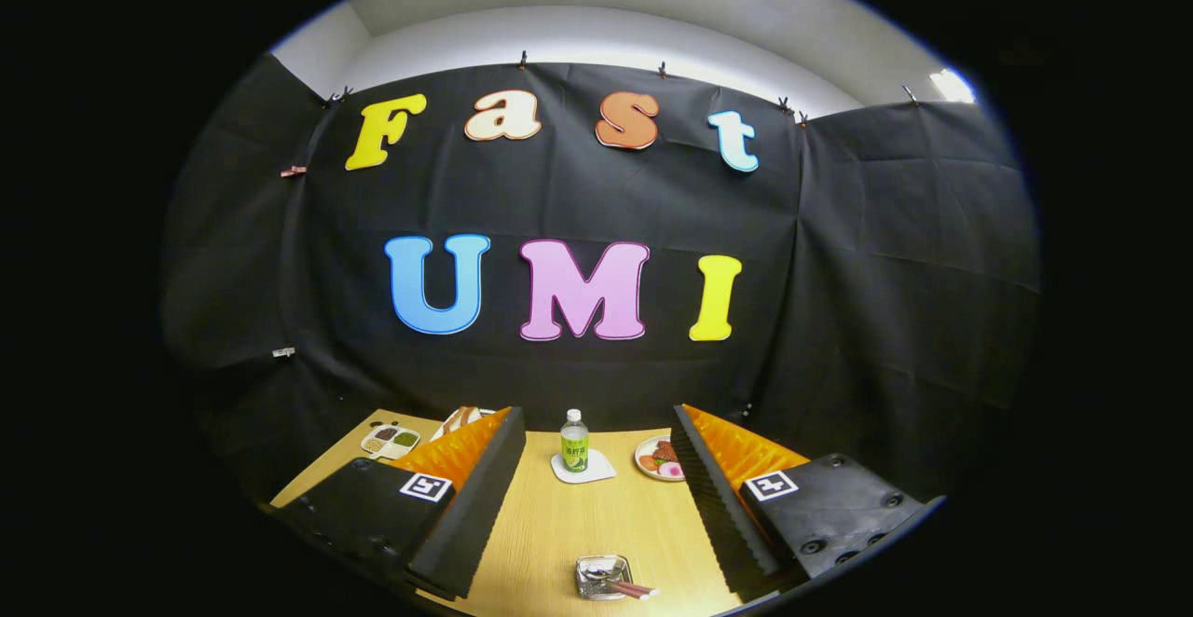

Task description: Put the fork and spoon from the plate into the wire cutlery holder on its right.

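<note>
You are holding the gripper with its fingers spread wide and gripping nothing. The small metal plate is sitting close in at 12 o'clock, between the fingers, and the cutlery is lying on it with its reddish handles poking over the rim toward 4 o'clock.

The ground at the plate's 3 o'clock is being covered by your right finger, so the wire holder's place cannot be told. Swinging that way blind is risking a knock. The overhanging handles are also risking a tip if a finger is pressing on them, and the light plate is likely to slide on the table.

Counting:
- one metal plate
- cutlery too small to count surely
- one bottle on one coaster farther out at 12 o'clock
- one round food dish at 1 o'clock
- one divided tray at 10 o'clock
</note>
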The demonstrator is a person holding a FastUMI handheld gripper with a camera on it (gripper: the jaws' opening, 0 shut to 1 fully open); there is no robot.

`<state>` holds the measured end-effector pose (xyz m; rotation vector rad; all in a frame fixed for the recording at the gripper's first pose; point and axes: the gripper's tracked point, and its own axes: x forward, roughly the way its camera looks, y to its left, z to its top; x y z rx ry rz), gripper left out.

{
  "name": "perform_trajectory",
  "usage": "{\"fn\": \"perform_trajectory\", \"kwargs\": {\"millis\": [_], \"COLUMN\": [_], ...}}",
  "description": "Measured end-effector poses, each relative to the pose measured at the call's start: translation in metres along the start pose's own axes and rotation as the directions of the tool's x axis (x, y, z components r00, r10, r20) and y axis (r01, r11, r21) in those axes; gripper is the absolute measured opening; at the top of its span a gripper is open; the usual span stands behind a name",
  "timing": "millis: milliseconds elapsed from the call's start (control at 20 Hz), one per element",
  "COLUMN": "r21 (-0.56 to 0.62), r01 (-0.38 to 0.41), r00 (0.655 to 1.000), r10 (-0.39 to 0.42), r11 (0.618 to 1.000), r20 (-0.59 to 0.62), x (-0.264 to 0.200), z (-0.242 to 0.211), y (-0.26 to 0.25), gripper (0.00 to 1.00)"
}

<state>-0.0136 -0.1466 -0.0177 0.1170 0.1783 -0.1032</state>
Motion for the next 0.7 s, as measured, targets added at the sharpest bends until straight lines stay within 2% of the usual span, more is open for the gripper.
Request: {"fn": "perform_trajectory", "kwargs": {"millis": [700], "r21": [0.002], "r01": [0.009], "r00": [1.0], "r10": [-0.009], "r11": [1.0], "r20": [-0.019], "x": [-0.0005], "z": [-0.0063], "y": [-0.0008], "gripper": [0.98]}}
